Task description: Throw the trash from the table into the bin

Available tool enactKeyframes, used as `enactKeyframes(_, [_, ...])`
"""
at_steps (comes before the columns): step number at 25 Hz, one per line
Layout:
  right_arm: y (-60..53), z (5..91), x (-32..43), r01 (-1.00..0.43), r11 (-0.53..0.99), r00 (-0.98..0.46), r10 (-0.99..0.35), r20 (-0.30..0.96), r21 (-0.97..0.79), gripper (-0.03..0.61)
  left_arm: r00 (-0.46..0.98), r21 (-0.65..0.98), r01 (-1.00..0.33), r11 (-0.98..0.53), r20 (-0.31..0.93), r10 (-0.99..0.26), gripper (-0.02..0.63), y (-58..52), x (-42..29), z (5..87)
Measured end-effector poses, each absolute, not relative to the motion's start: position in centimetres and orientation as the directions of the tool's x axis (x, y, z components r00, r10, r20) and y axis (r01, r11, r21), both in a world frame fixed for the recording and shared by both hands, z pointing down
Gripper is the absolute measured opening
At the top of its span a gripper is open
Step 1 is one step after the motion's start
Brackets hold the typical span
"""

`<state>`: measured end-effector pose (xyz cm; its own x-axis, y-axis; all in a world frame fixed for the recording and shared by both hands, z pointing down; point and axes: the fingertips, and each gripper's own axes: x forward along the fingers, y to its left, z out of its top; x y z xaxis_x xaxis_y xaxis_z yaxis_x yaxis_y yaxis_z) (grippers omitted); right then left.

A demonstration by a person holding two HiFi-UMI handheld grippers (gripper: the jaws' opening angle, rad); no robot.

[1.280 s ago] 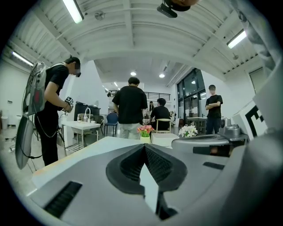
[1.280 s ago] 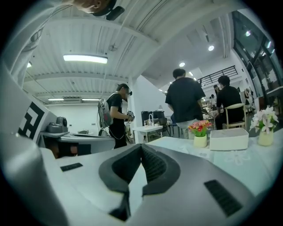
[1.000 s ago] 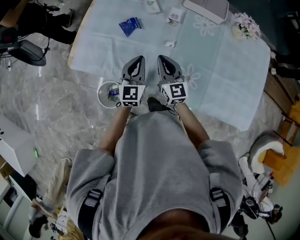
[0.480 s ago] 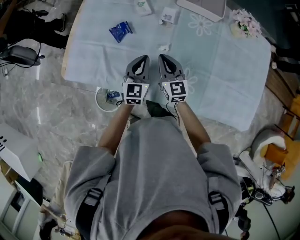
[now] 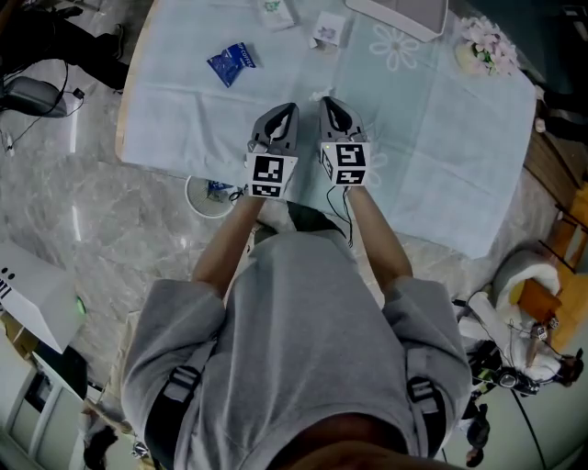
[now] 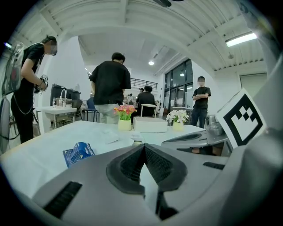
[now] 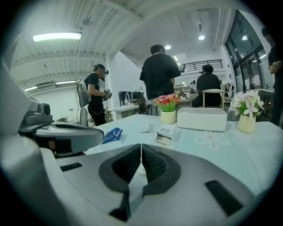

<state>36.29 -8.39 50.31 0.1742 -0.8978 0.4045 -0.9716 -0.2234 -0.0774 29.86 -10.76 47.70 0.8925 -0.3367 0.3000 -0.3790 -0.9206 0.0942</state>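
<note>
- Head view showed the person standing at the near edge of the table (image 5: 432,138), both grippers held side by side over its pale cloth.
- Left gripper (image 5: 288,110): its own view showed the jaws (image 6: 143,145) pressed together, with nothing between them.
- Right gripper (image 5: 328,101): its jaws (image 7: 141,145) were likewise closed and empty.
- A blue wrapper (image 5: 231,62) lay on the cloth, ahead of the left gripper and off to its left, well apart from it; it also appeared in the left gripper view (image 6: 78,152) and the right gripper view (image 7: 113,133).
- A small white scrap (image 5: 319,95) lay just beside the tip of the right gripper; whether they touched could not be told.
- Two white packets (image 5: 328,29) (image 5: 276,11) sat farther back, near the far edge.
- A white box (image 5: 404,14) and a pot of flowers (image 5: 487,46) stood at the far right of the table.
- The bin (image 5: 190,200), round and white, stood on the floor against the table's near edge, just left of the left gripper, with something blue (image 5: 218,190) inside.
- People stood around other tables in the background of both gripper views.
</note>
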Motion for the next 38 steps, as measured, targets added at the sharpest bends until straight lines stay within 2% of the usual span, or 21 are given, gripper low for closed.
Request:
enactKeyframes(4, [-8.7,51.4,36.7,-0.974,-0.216,0.164,-0.883,0.439,-0.070,0.015,0.890,0.097,-0.384,-0.918,0.304,-0.340,0.006,-11.0,29.8,47.8])
enactKeyframes(6, [-8.9,52.3,37.1,-0.976,-0.210,0.157,-0.869,0.470,-0.063,0.075,0.890,0.098,-0.385,-0.918,0.302,-0.341,0.006,-11.0,29.7,47.7])
enactKeyframes(14, [-10.3,56.8,37.7,-0.986,-0.162,0.098,-0.773,0.627,-0.045,0.172,0.887,0.099,-0.396,-0.913,0.296,-0.353,0.006,-11.0,28.9,47.2])
enactKeyframes(17, [-10.4,58.1,37.5,-0.988,-0.144,0.072,-0.733,0.676,-0.050,0.160,0.885,0.099,-0.400,-0.911,0.298,-0.357,0.006,-10.9,28.7,47.2])
enactKeyframes(20, [-10.6,58.2,37.3,-0.991,-0.133,0.077,-0.724,0.686,-0.029,0.072,0.883,0.096,-0.407,-0.908,0.297,-0.364,0.006,-11.1,28.5,47.1])
enactKeyframes(31, [-9.8,54.3,36.2,-0.987,-0.152,0.087,-0.799,0.595,-0.060,0.051,0.880,0.091,-0.423,-0.901,0.279,-0.385,0.006,-11.5,27.9,46.3])
enactKeyframes(38, [-8.6,48.7,35.6,-0.978,-0.199,0.162,-0.911,0.378,-0.062,0.049,0.876,0.104,-0.432,-0.896,0.283,-0.390,0.006,-11.5,27.9,45.9])
